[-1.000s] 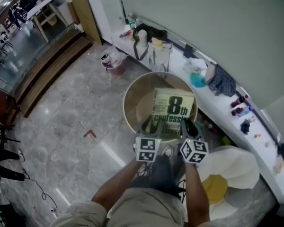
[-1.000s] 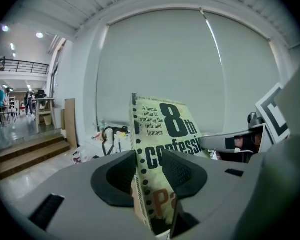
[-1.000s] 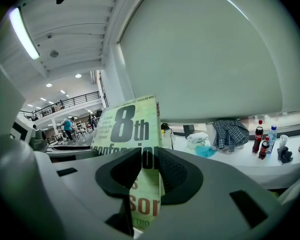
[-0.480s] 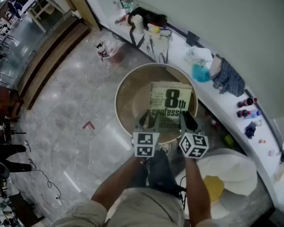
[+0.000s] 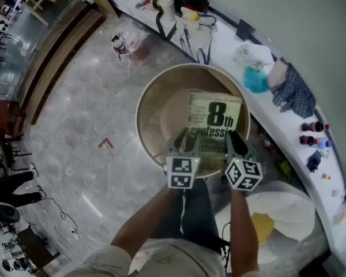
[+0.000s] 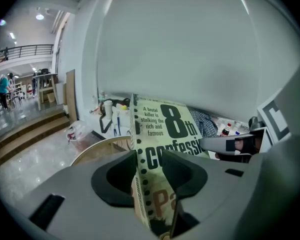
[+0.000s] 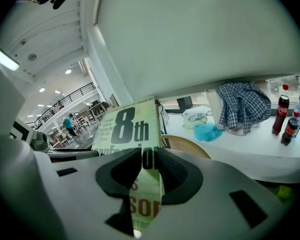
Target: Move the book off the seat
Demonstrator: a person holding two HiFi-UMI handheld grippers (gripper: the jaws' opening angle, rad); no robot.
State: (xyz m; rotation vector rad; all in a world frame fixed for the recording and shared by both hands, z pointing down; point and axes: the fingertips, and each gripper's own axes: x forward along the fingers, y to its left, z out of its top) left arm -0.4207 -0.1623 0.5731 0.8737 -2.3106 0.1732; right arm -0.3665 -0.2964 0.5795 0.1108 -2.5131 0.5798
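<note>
Two grippers hold one book [image 5: 214, 124] together, each by a near corner. The left gripper [image 5: 183, 148] pinches the near left corner, on the spine side, and in the left gripper view its jaws [image 6: 151, 170] are pressed on both faces of the cover. The right gripper [image 5: 235, 142] pinches the near right corner, and in the right gripper view [image 7: 148, 170] its two jaws are likewise closed on the book's edge. Each gripper carries one marker cube.

The book has a pale green cover with a large black "8th" on it. In the head view it is over the right half of one round wooden table [image 5: 153, 105], about the 3 o'clock part of the top. I cannot tell if it touches the top.

One white chair [image 5: 291, 203] with one yellow cushion [image 5: 260, 228] stands at 5 o'clock from the book, well apart from it.

One long white counter [image 5: 230, 39] runs along the wall from 12 to 4 o'clock. On it lie one checked cloth [image 5: 292, 91] and one teal thing [image 5: 255, 81], just beside each other. In the right gripper view I count three bottles [image 7: 281, 115] at the 3 o'clock edge.

One red mark [image 5: 106, 143] is on the floor at 9 o'clock from the table.
</note>
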